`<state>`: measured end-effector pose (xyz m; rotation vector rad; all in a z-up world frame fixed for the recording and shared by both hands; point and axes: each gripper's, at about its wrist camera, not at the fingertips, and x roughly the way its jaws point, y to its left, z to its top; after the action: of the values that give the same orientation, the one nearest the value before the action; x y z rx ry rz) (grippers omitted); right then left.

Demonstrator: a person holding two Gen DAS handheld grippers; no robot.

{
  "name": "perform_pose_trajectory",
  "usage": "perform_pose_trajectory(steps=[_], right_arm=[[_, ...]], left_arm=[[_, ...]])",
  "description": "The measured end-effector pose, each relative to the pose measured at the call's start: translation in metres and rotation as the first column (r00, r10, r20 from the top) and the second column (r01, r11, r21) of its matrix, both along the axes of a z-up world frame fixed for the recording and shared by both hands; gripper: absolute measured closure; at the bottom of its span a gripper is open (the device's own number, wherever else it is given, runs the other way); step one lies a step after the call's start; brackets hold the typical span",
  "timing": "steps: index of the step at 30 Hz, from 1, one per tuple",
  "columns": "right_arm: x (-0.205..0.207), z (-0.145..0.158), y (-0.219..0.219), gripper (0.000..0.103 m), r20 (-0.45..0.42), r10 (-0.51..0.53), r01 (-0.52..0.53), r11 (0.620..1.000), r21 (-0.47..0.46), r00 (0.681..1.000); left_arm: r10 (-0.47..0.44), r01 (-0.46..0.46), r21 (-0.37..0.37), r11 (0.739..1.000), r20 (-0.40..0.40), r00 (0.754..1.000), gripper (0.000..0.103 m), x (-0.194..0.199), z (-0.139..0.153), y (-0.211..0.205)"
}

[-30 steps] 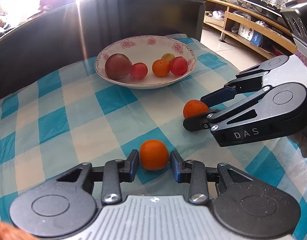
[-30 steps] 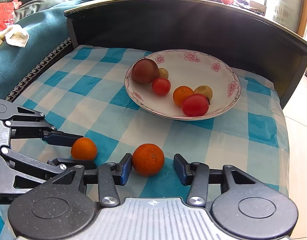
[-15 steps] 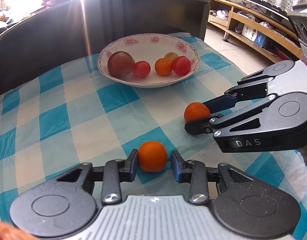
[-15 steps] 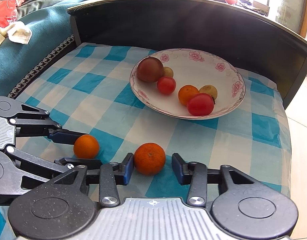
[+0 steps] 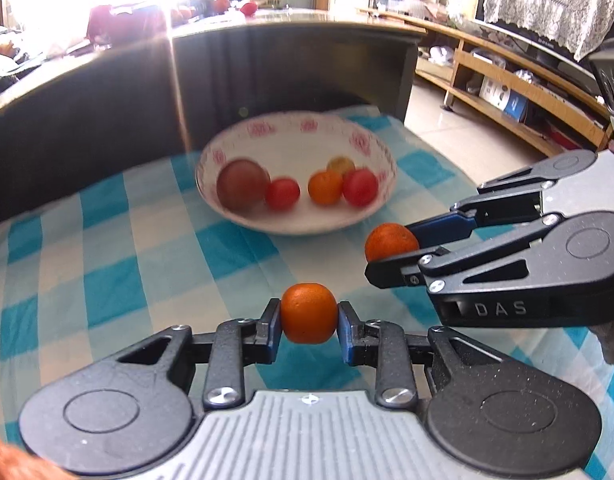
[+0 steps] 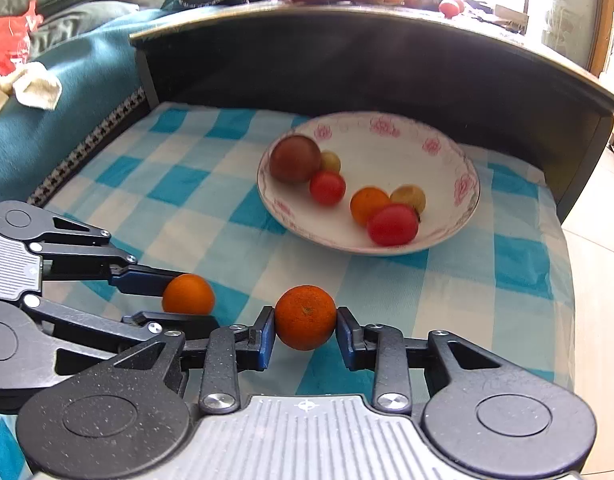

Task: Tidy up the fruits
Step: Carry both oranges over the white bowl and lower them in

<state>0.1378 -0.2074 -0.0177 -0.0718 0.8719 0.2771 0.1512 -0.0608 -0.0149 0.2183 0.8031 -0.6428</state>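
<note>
My left gripper (image 5: 309,322) is shut on a small smooth orange (image 5: 309,307), lifted above the checked cloth. My right gripper (image 6: 305,332) is shut on a rougher orange (image 6: 305,317), also lifted. Each gripper shows in the other view: the right gripper (image 5: 395,242) with its orange (image 5: 391,241), the left gripper (image 6: 179,300) with its orange (image 6: 188,294). The white floral bowl (image 5: 371,216) (image 6: 463,216) lies ahead of both. It holds a dark plum (image 6: 295,158), two red tomatoes, an orange (image 6: 369,204) and yellowish fruits.
A blue and white checked cloth (image 6: 187,200) covers the surface. A dark curved wall (image 6: 387,64) rises behind the bowl. A teal sofa (image 6: 47,128) is at the left, wooden shelves (image 5: 507,92) at the right. The cloth ends at the floor (image 6: 595,280) on the right.
Both grippers have closed on their oranges and lifted them off the cloth. Both views have moved closer to the bowl and tilted up.
</note>
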Motion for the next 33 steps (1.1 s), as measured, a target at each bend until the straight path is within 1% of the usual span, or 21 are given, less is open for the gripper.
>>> perform_pose_trajectory(steps=[3, 7, 11, 15, 23, 27, 33], right_arm=[[0.004, 0.011, -0.002, 0.077, 0.039, -0.017, 0.016, 1.0, 0.013, 0.999], [0.014, 0.02, -0.008, 0.077, 0.078, -0.052, 0.051, 0.999, 0.014, 0.996], [0.026, 0.02, -0.015, 0.077, 0.086, -0.093, 0.092, 0.996, 0.009, 0.992], [0.036, 0.016, -0.021, 0.077, 0.087, -0.121, 0.122, 0.993, -0.006, 0.989], [0.052, 0.011, -0.025, 0.076, 0.094, -0.106, 0.11, 0.993, -0.036, 0.99], [0.058, 0.01, -0.025, 0.076, 0.104, -0.095, 0.101, 0.994, -0.052, 0.99], [0.068, 0.01, -0.029, 0.075, 0.123, -0.108, 0.116, 0.992, -0.059, 0.987]], left_arm=[[0.011, -0.011, -0.012, 1.0, 0.04, 0.999, 0.065, 0.009, 0.009, -0.003], [0.018, -0.017, -0.024, 1.0, 0.071, 0.997, 0.065, 0.024, 0.015, -0.01], [0.009, -0.007, -0.017, 1.0, 0.088, 0.996, 0.065, 0.038, 0.013, -0.022], [0.01, -0.009, -0.009, 1.0, 0.087, 0.996, 0.065, 0.049, 0.008, -0.028], [0.005, -0.006, 0.011, 1.0, 0.085, 0.996, 0.066, 0.062, -0.002, -0.038], [0.013, -0.013, 0.002, 1.0, 0.094, 0.995, 0.067, 0.067, -0.001, -0.039], [0.019, -0.019, -0.001, 1.0, 0.114, 0.993, 0.067, 0.074, -0.001, -0.045]])
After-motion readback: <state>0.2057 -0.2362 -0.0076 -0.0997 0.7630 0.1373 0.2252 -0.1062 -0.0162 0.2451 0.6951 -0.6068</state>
